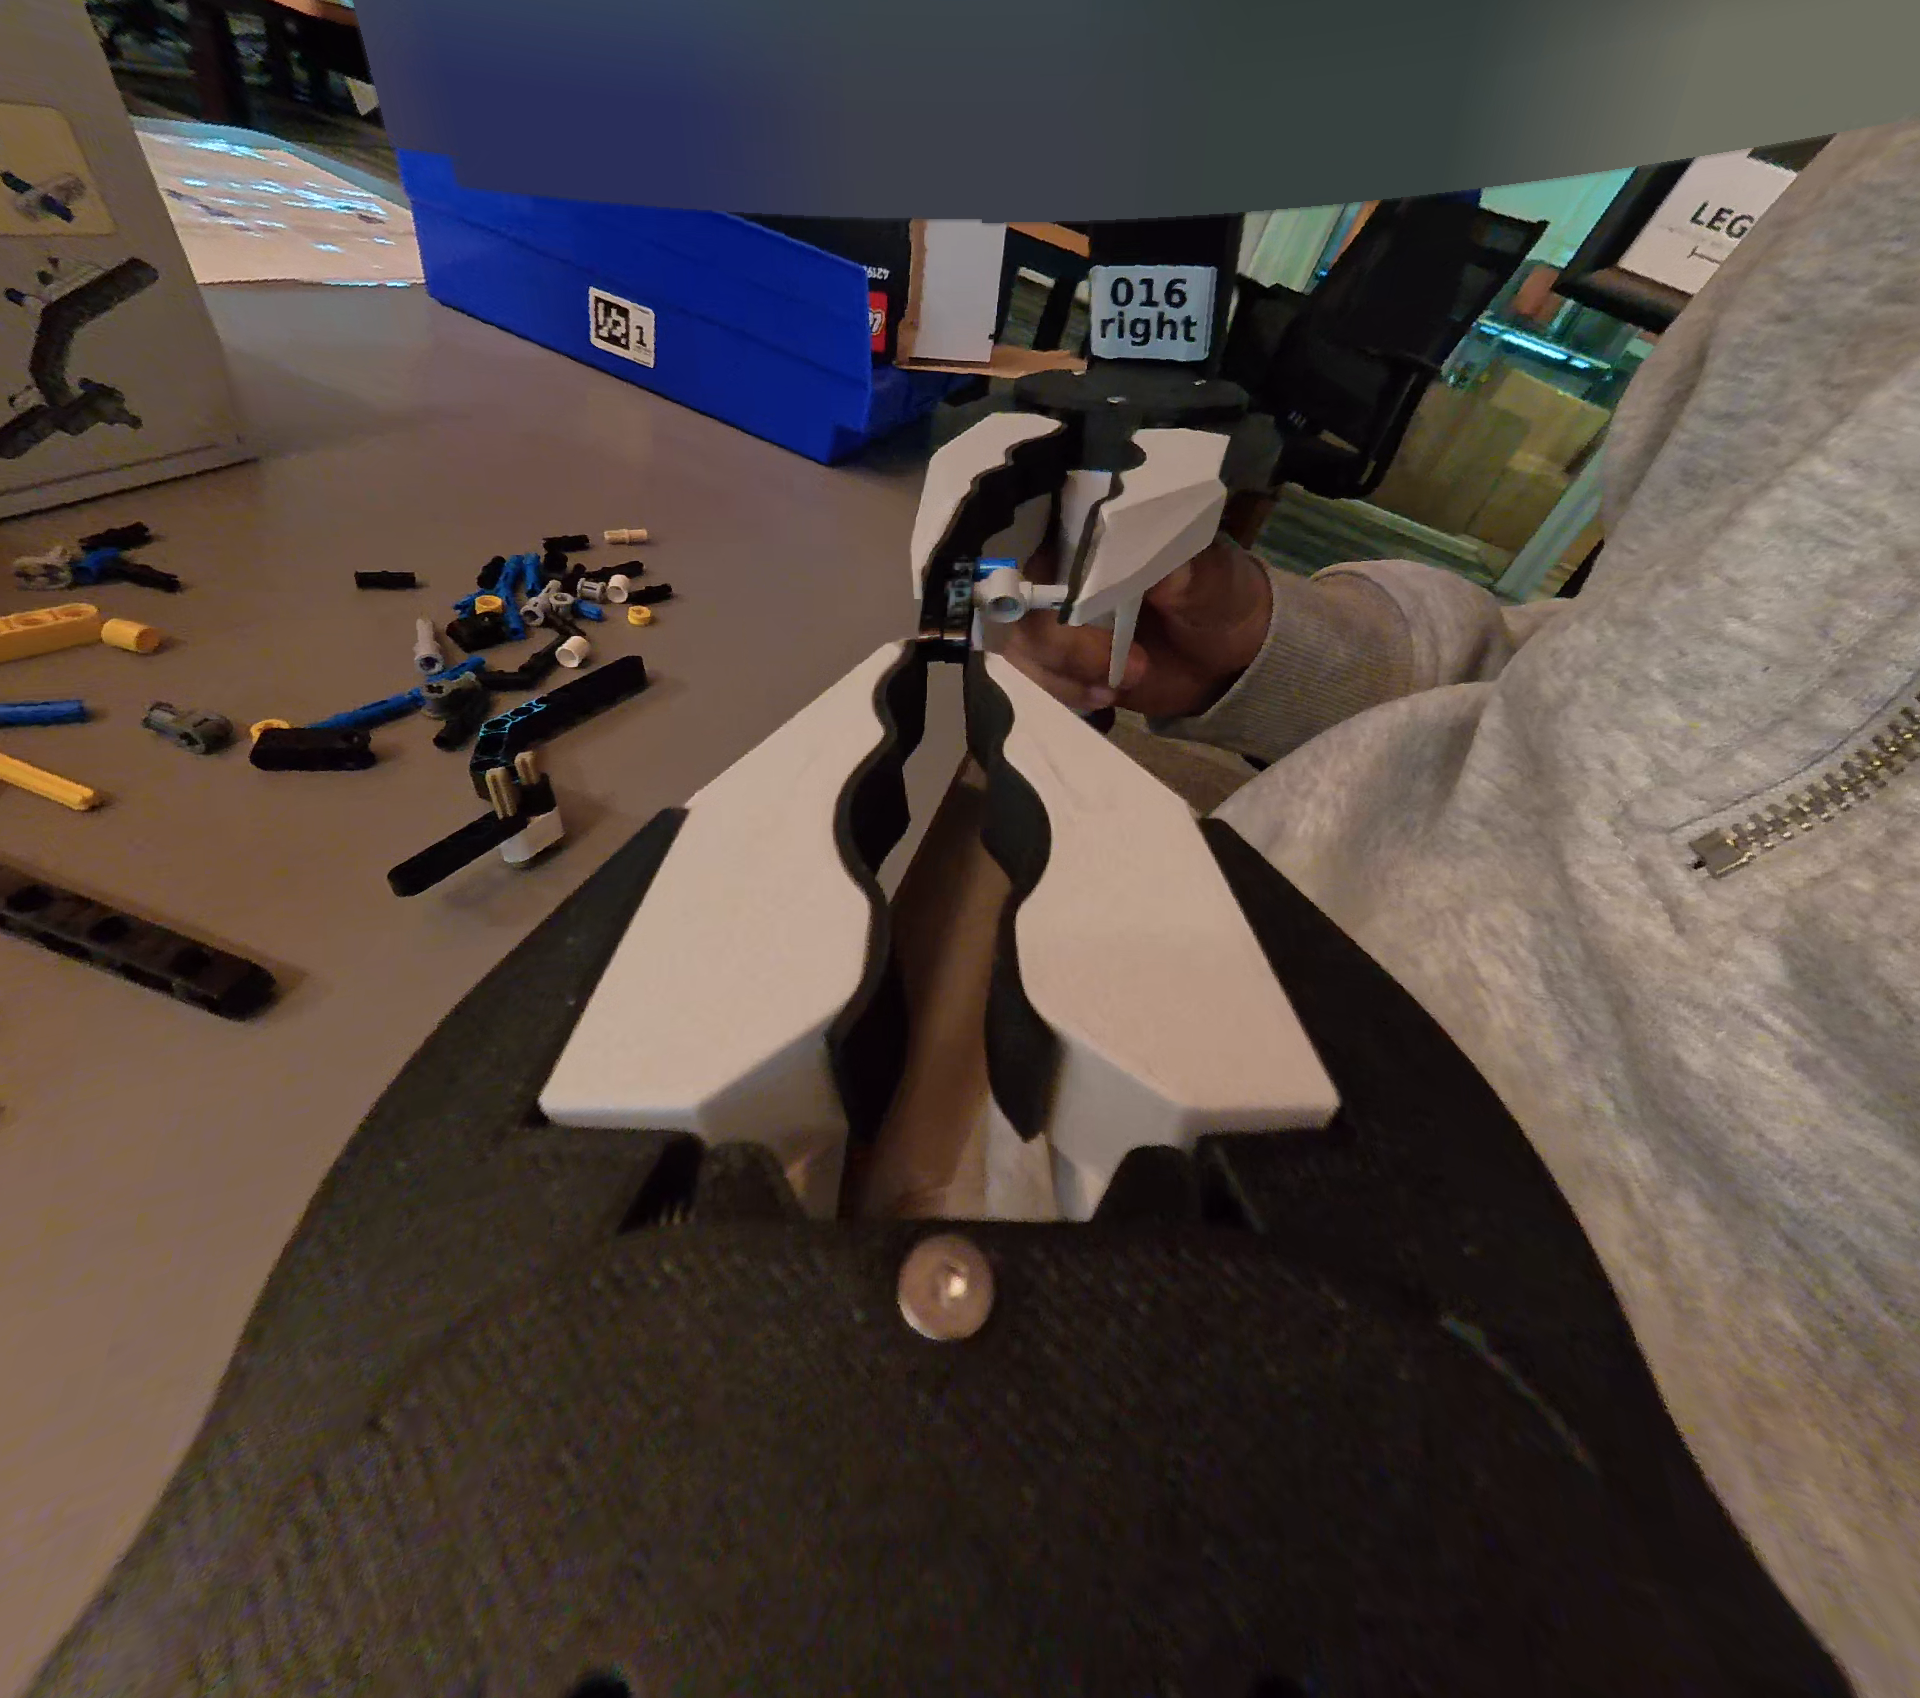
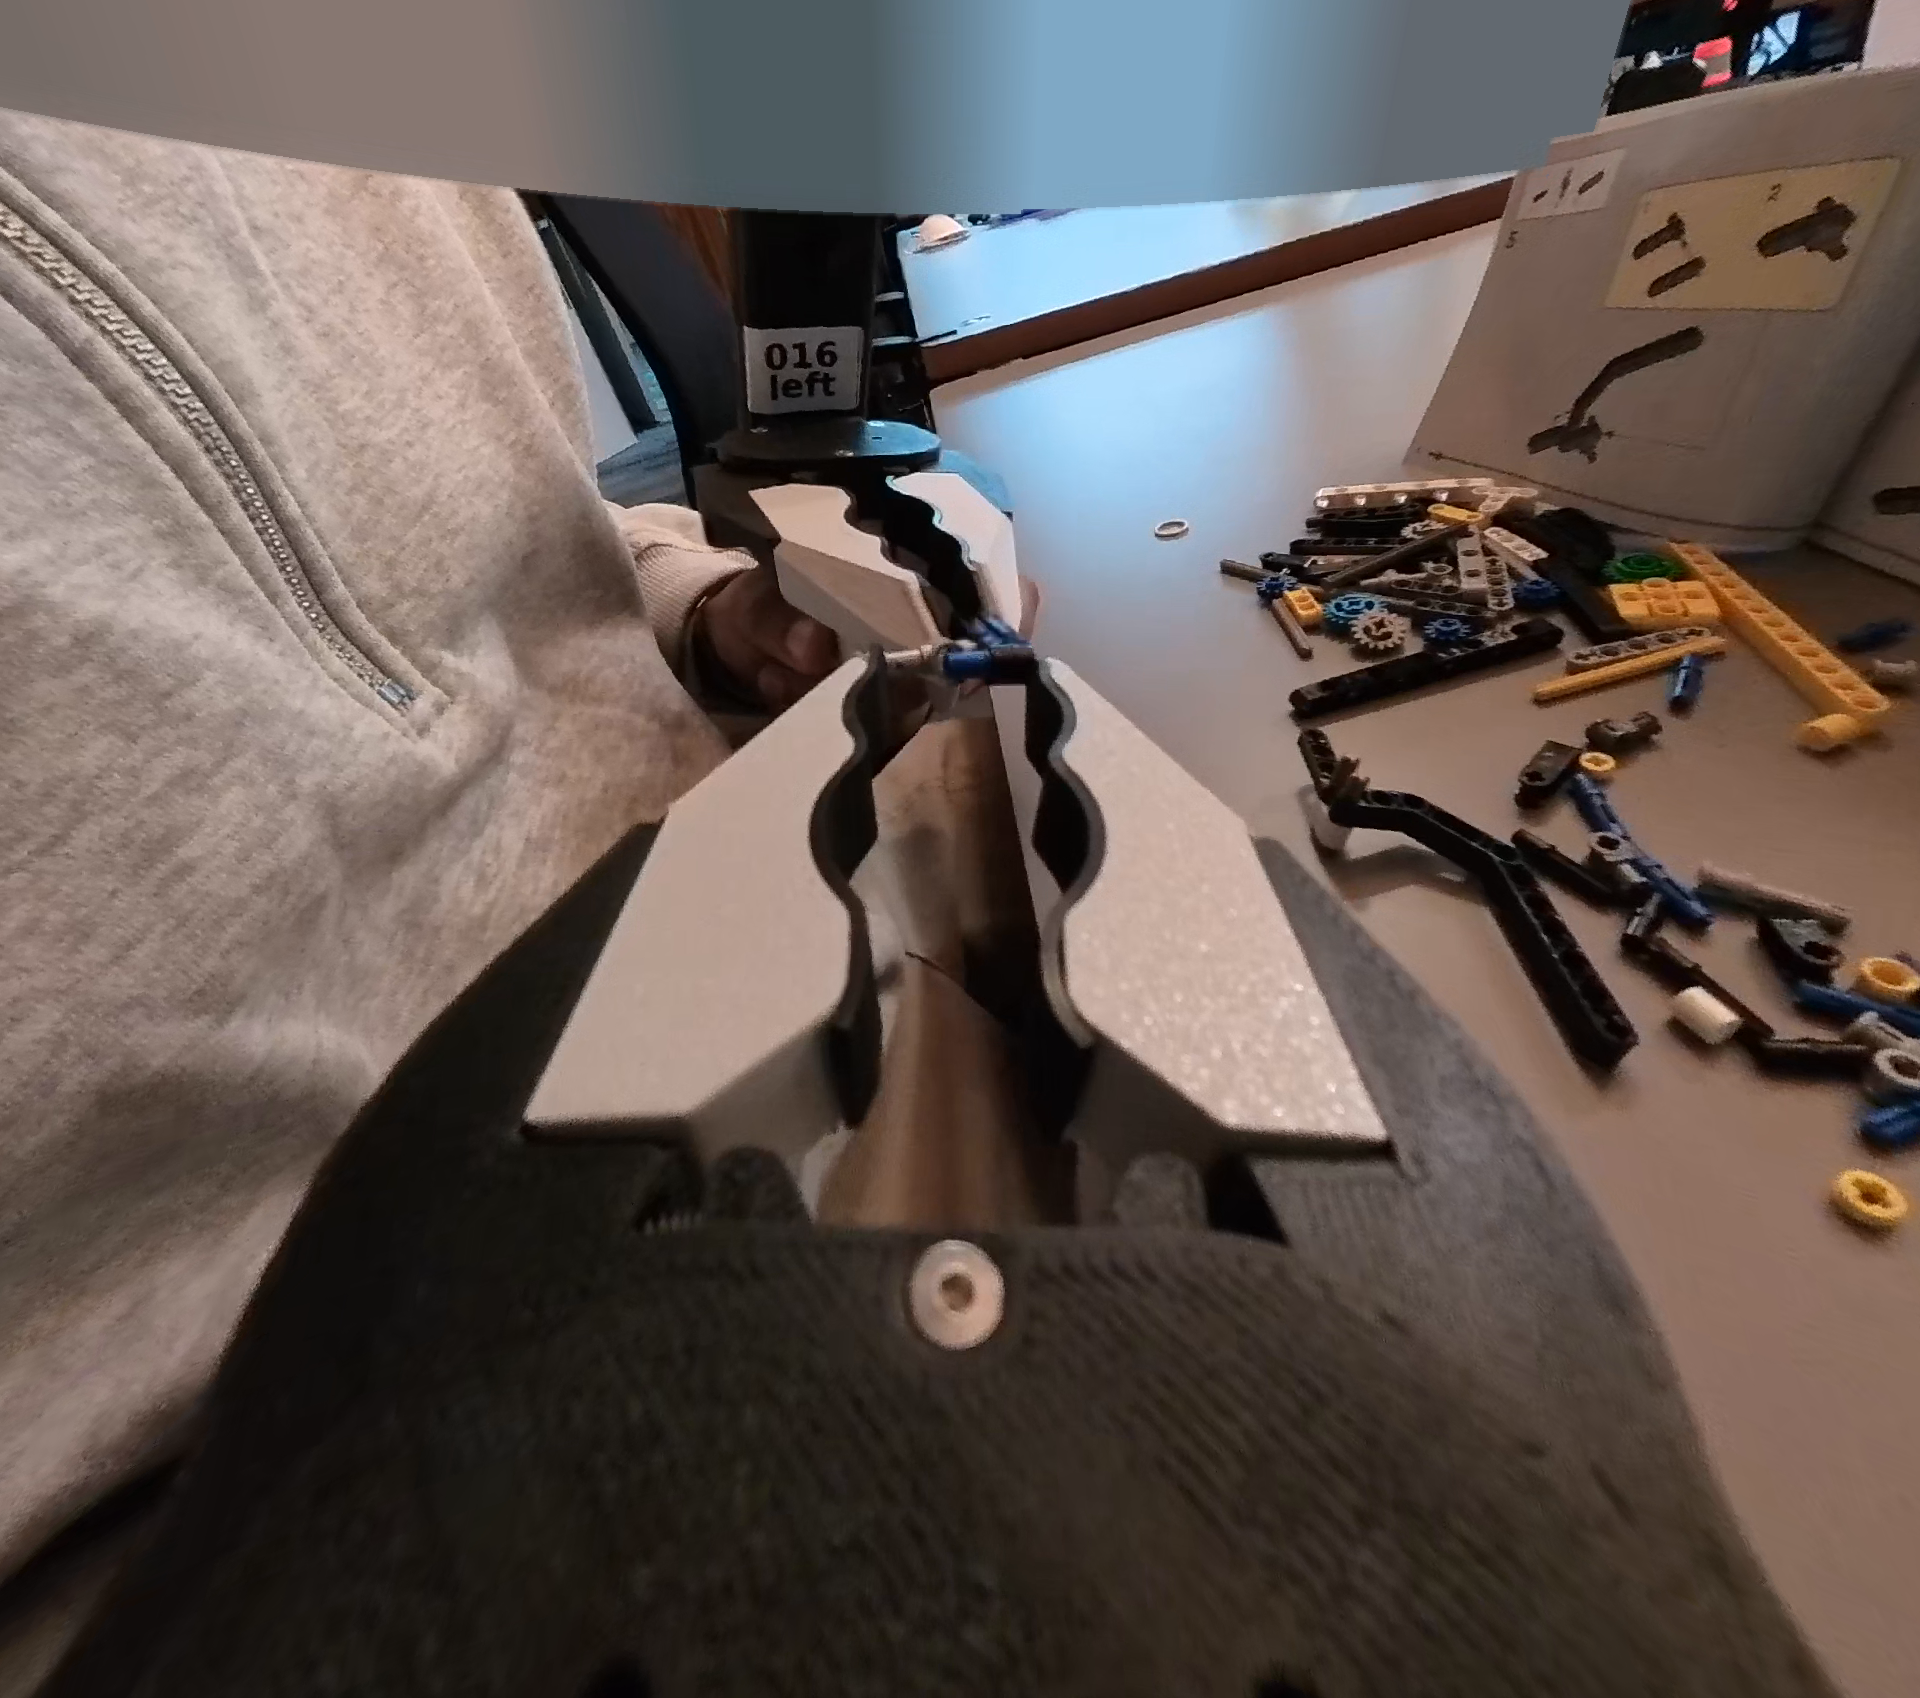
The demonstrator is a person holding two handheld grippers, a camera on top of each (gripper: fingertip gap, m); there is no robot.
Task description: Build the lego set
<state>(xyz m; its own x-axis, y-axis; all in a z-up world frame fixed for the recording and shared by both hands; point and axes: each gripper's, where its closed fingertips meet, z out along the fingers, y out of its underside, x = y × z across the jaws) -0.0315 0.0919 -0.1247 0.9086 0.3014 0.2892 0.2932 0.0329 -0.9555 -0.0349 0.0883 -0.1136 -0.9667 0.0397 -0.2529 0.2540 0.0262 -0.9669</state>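
Note:
Both grippers meet in the air over the table edge on one small lego assembly (image 1: pixel 992 599): a black piece, a blue pin and a light grey connector with a short axle. My left gripper (image 1: pixel 940 649) is shut on its black end. My right gripper (image 2: pixel 945 666) is closed across the assembly (image 2: pixel 966 661), the grey axle against one pad and the black end against the other. The right gripper shows farther off in the left wrist view (image 1: pixel 1006 609). The left gripper shows in the right wrist view (image 2: pixel 982 625).
Loose lego pieces (image 1: pixel 540 609) lie on the grey table (image 1: pixel 727 588), with a bent black beam (image 1: pixel 551 713) and a long black beam (image 1: pixel 135 942). A blue bin (image 1: pixel 644 308) and an instruction booklet (image 2: pixel 1714 318) stand behind. A person's grey hoodie (image 1: pixel 1662 817) is close by.

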